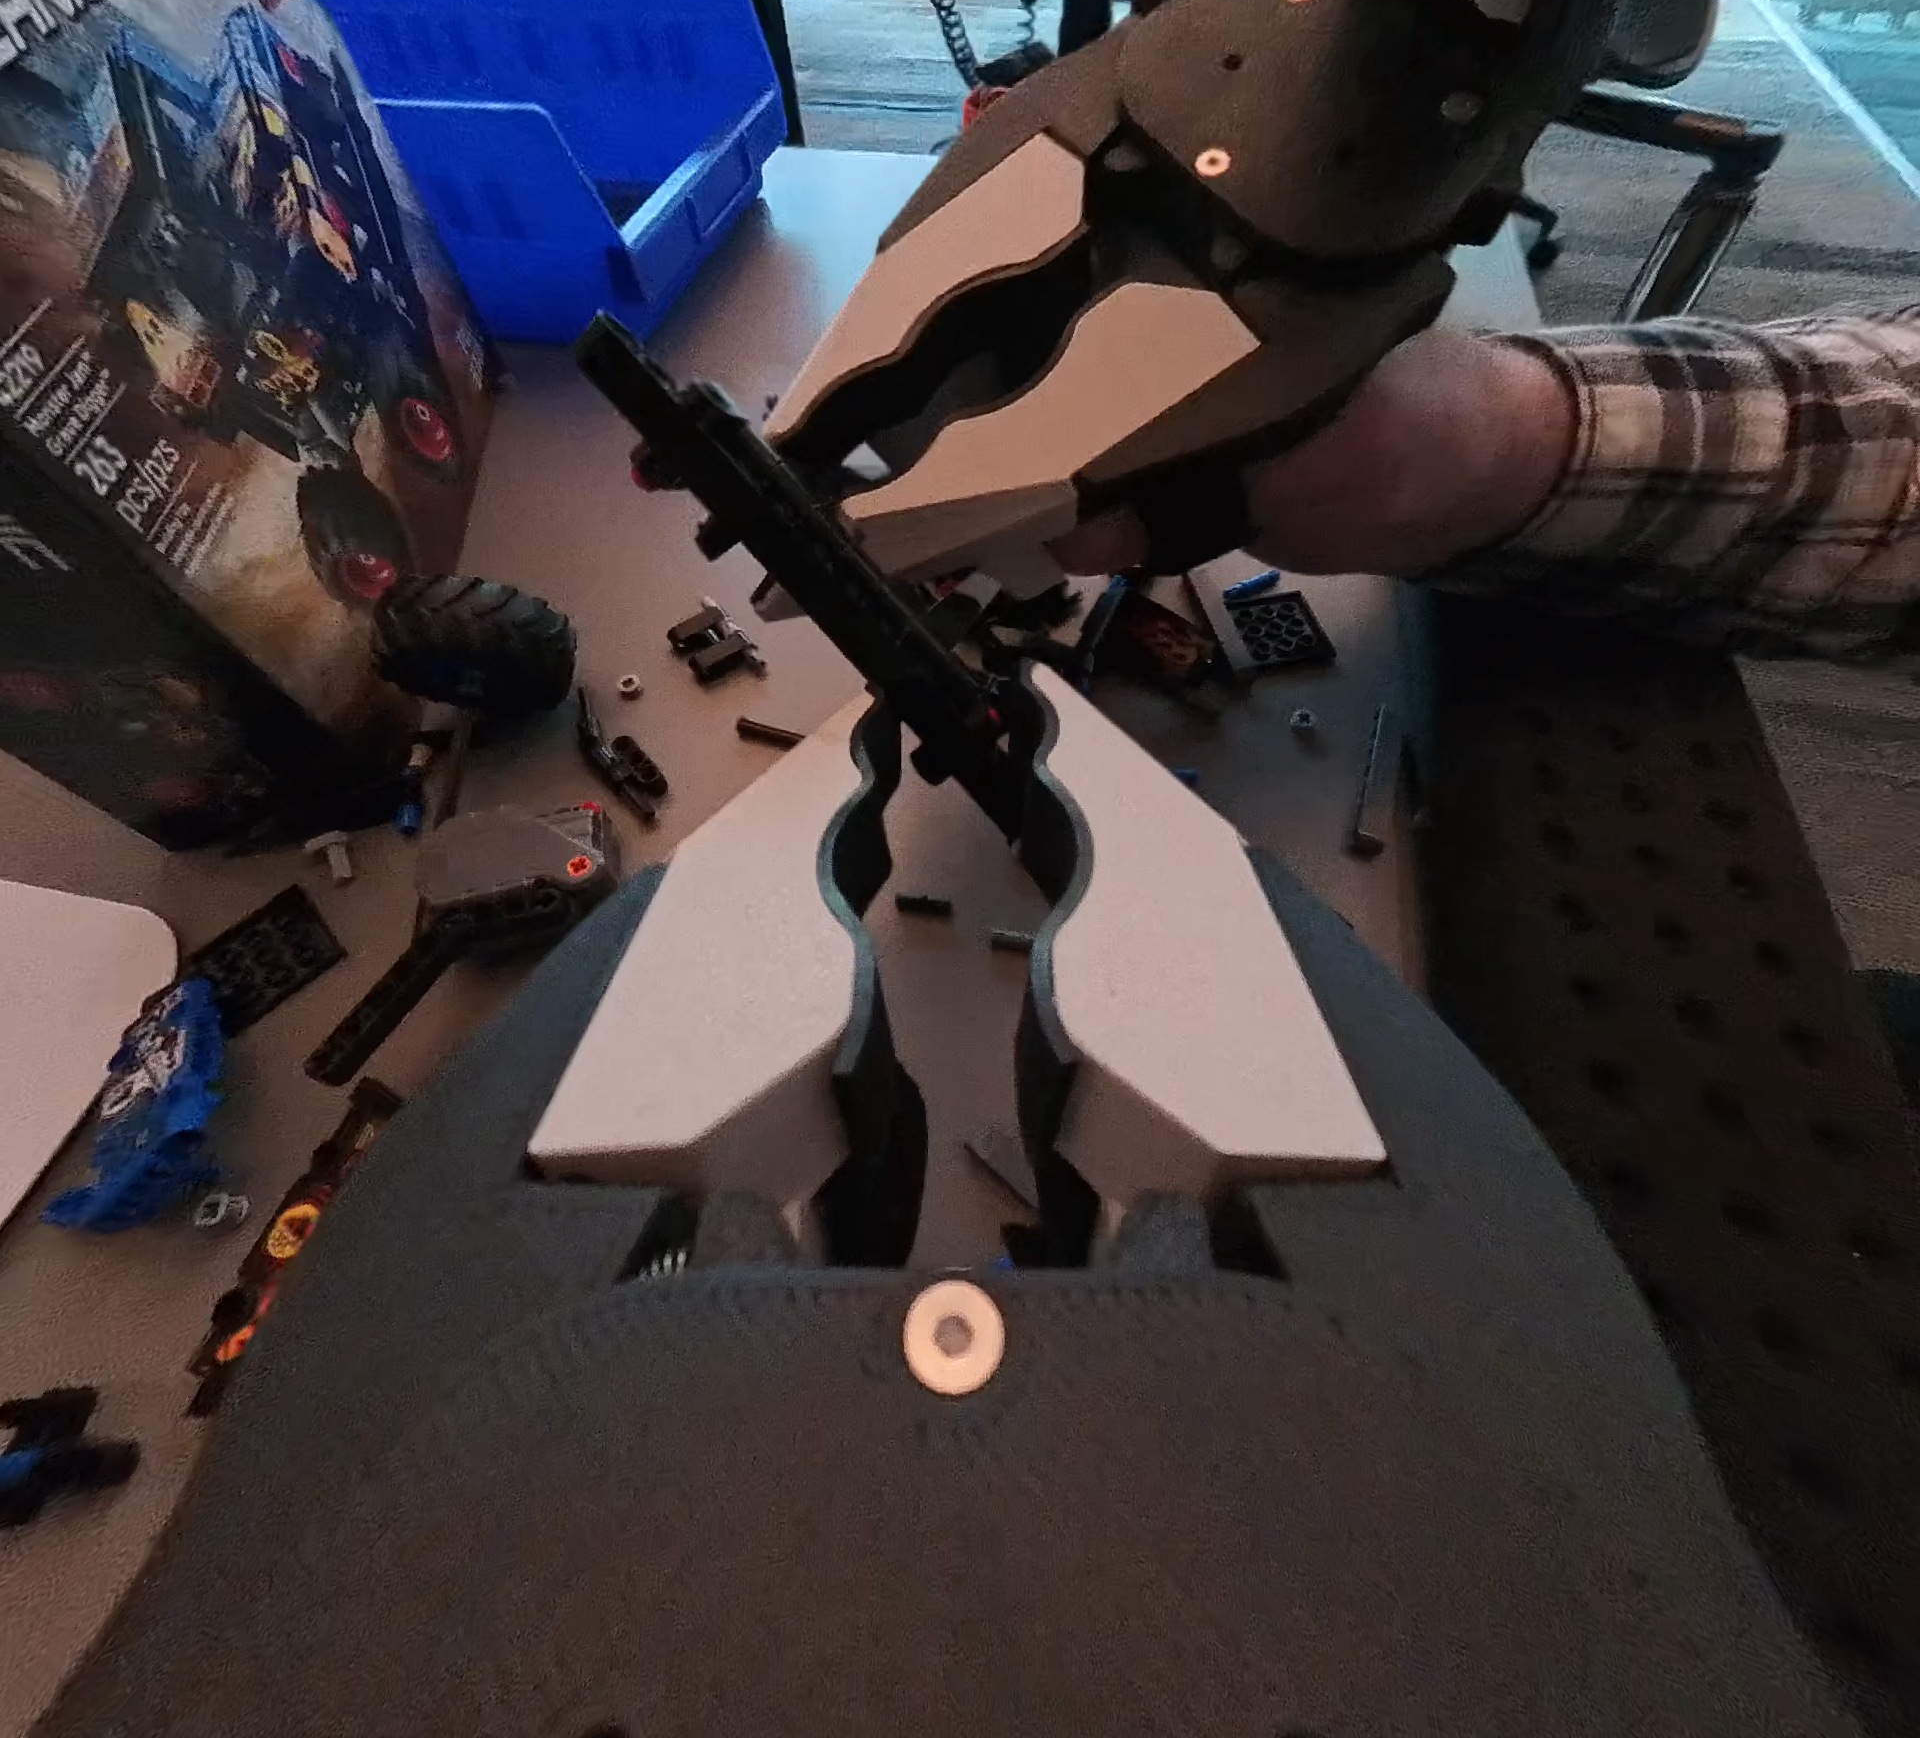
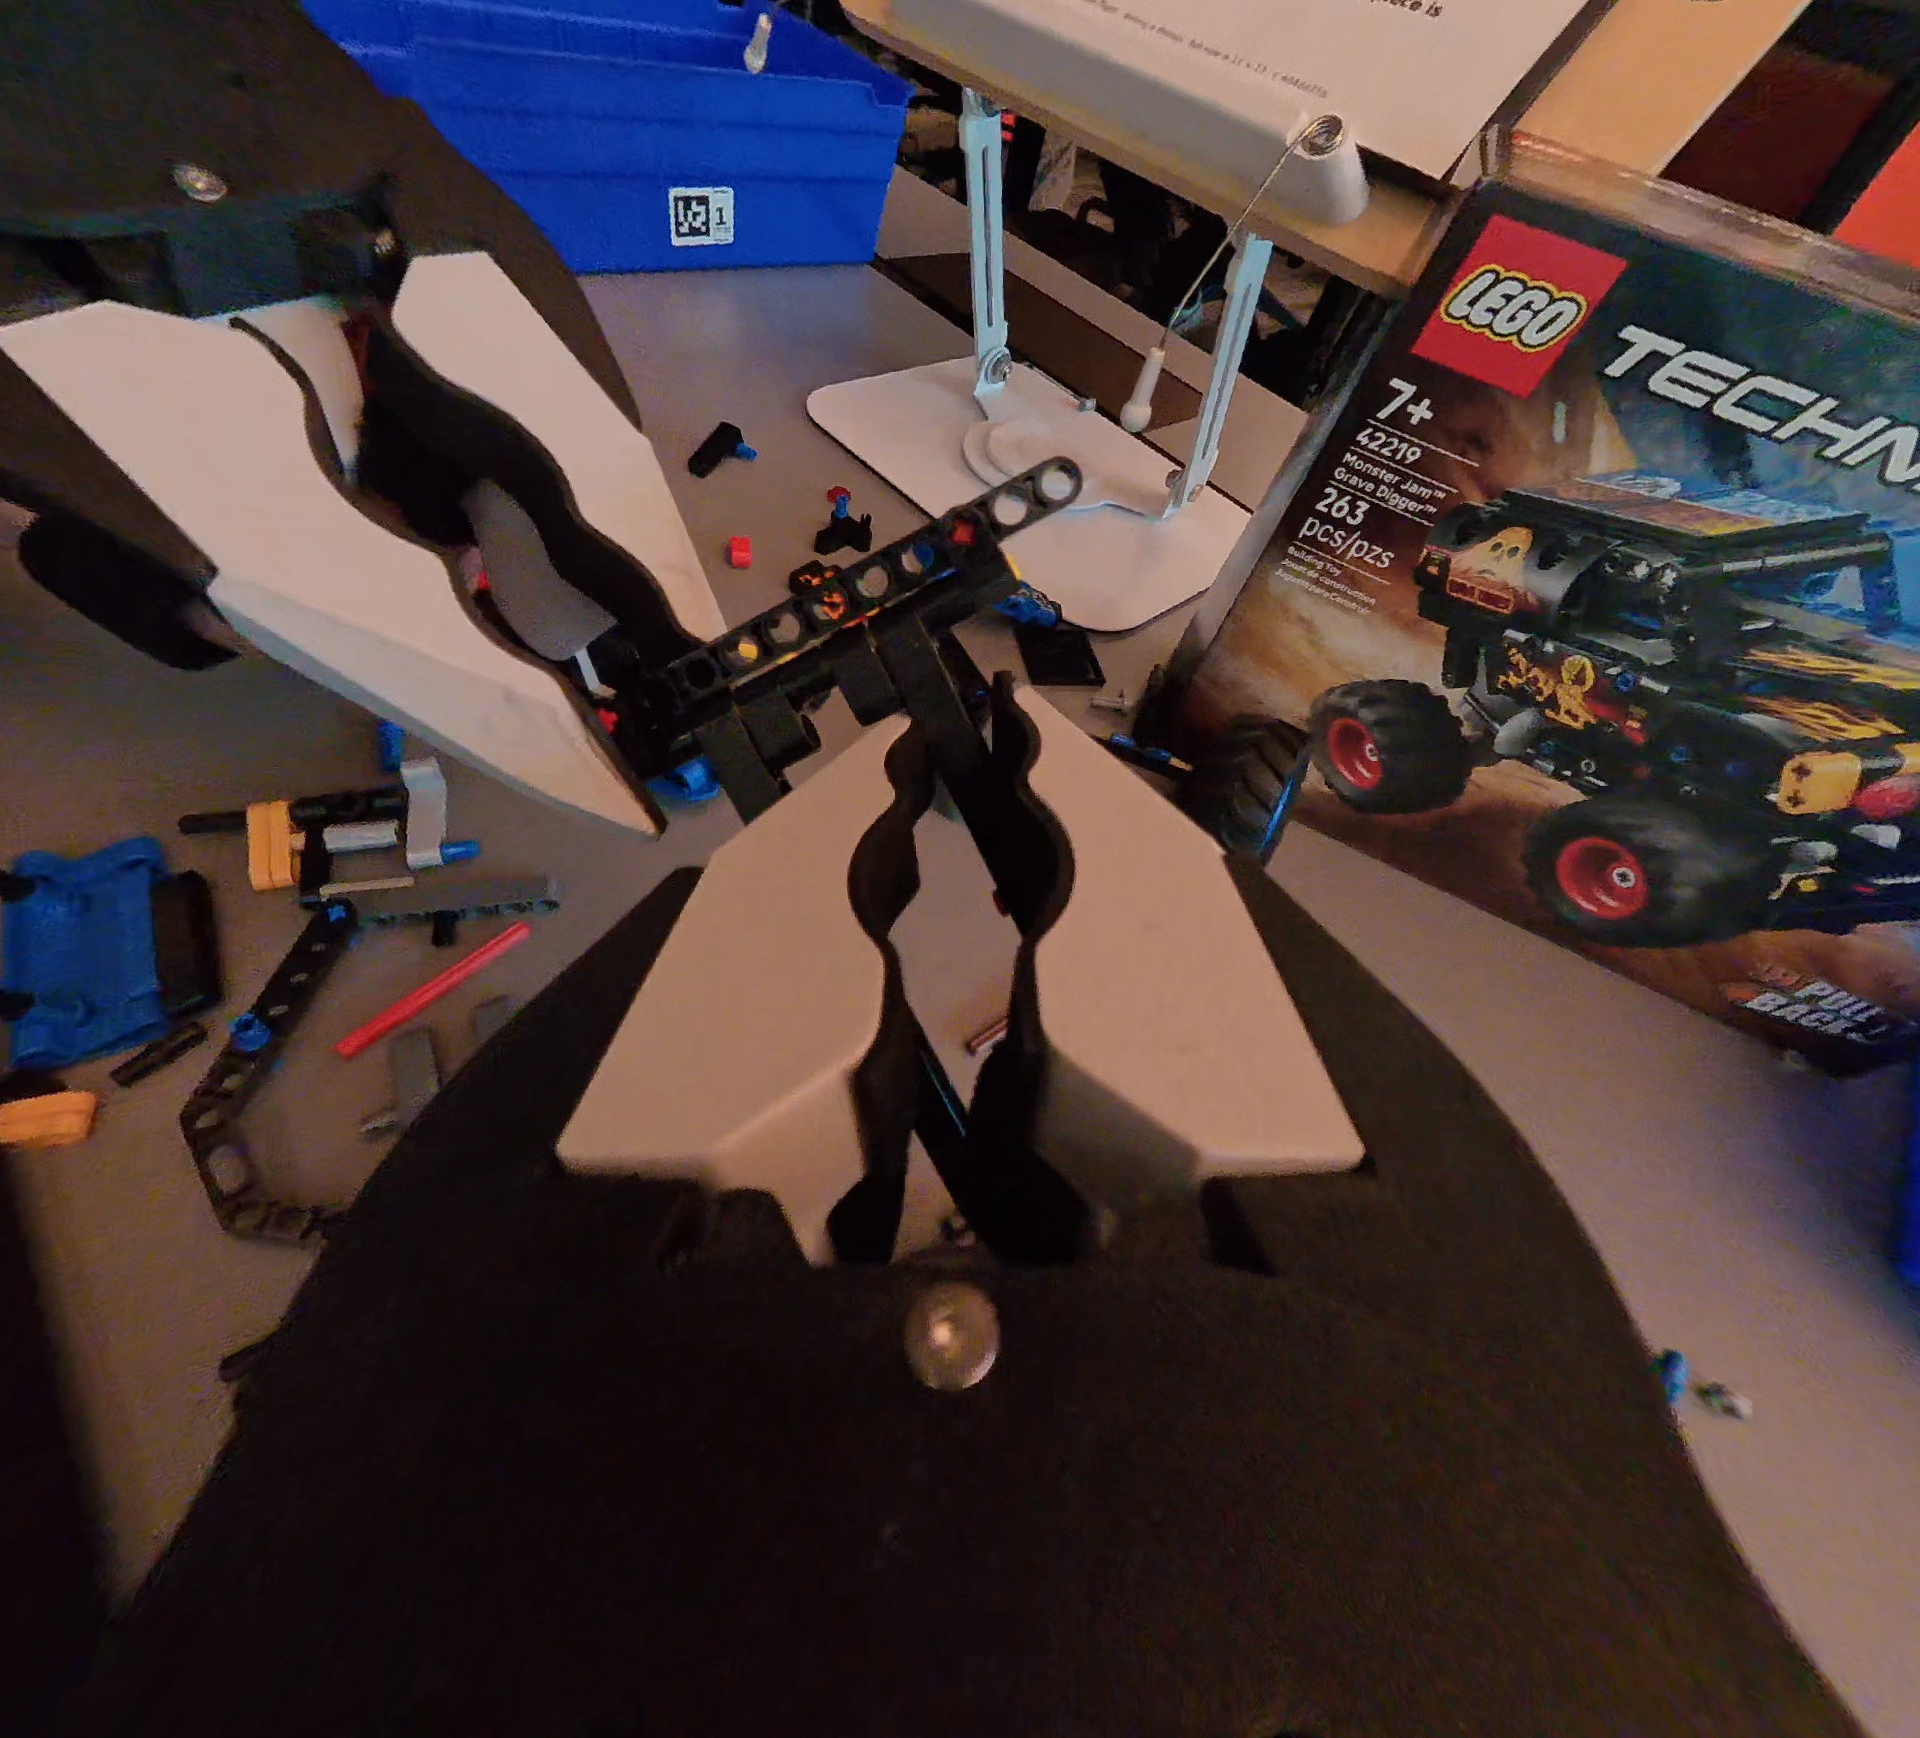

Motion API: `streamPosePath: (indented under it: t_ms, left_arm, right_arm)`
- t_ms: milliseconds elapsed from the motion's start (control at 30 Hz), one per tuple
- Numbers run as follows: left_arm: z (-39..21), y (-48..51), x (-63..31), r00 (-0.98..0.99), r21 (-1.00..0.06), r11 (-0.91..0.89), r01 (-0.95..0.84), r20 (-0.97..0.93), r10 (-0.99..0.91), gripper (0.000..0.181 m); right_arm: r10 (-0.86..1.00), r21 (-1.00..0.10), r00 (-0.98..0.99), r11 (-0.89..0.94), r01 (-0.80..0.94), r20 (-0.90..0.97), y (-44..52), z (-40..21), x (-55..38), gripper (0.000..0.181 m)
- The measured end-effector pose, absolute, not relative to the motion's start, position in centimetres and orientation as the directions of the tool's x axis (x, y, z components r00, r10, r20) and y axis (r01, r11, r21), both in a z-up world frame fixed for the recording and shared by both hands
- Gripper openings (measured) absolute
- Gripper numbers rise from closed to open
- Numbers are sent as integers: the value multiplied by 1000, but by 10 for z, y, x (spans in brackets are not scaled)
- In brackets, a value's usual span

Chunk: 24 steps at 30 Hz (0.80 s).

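A black studless toy beam assembly [image 1: 769,504] with red, blue and yellow pins is held in the air between both grippers, above a grey table [image 1: 582,462]. My left gripper [image 1: 951,712] is shut on its lower end. My right gripper [image 1: 821,493], held by a hand in a plaid sleeve [image 1: 1714,462], comes in from the upper right and is shut on the beam's middle. In the right wrist view the assembly [image 2: 831,597] lies crosswise; my right gripper [image 2: 951,701] is shut on a black piece under it, and the left gripper [image 2: 634,722] grips its left end.
A toy truck box [image 1: 208,338] [image 2: 1610,597] stands on the table. A blue bin [image 1: 561,130] [image 2: 623,109] sits at the back. A black tyre [image 1: 473,644], a grey part [image 1: 520,867], a red axle [image 2: 436,987] and loose pieces lie around. A white sheet stand [image 2: 1039,462] stands behind. Spacing between my two grippers at the tips: around 5 cm. My left tips are roughly 12 cm from the red axle [image 2: 436,987].
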<state>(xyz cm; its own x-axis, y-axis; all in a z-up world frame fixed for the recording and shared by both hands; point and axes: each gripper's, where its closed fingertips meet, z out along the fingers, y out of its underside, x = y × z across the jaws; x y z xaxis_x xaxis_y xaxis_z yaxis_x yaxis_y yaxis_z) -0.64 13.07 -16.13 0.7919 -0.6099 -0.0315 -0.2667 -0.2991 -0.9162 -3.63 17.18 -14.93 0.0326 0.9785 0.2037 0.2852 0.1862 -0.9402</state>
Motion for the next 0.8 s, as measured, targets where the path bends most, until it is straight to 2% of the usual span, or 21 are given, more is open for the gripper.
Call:
streamPosePath:
  t_ms: [100,267,333,500,600,733,800]
  left_arm:
    - [-165,132,-3,800,-900,-286,-330,-106,-590,21]
    - [-163,135,-2,807,-895,-252,-367,-172,-566,21]
    - [-158,135,-4,805,-920,-243,-309,-116,-582,21]
    - [-155,127,-18,757,-912,-183,-367,-178,-628,20]
    - [-151,124,-21,745,-911,-138,-389,-224,-628,20]
    - [-153,123,-16,726,-900,-126,-416,-246,-642,29]
    - [-157,125,-18,724,-880,-126,-459,-288,-626,24]
  right_arm:
    - [994,-959,23,100,265,110,174,-150,-37,9]
    - [997,-964,16,67,258,73,177,-150,-37,10]
    - [996,-967,21,84,239,92,176,-145,-36,9]
    - [973,-937,-43,231,264,228,168,-148,-37,8]
    - [965,-931,-44,260,256,258,166,-146,-35,7]
    - [958,-924,-22,282,258,286,170,-146,-33,5]
    - [969,-940,-19,243,240,246,172,-142,-32,5]
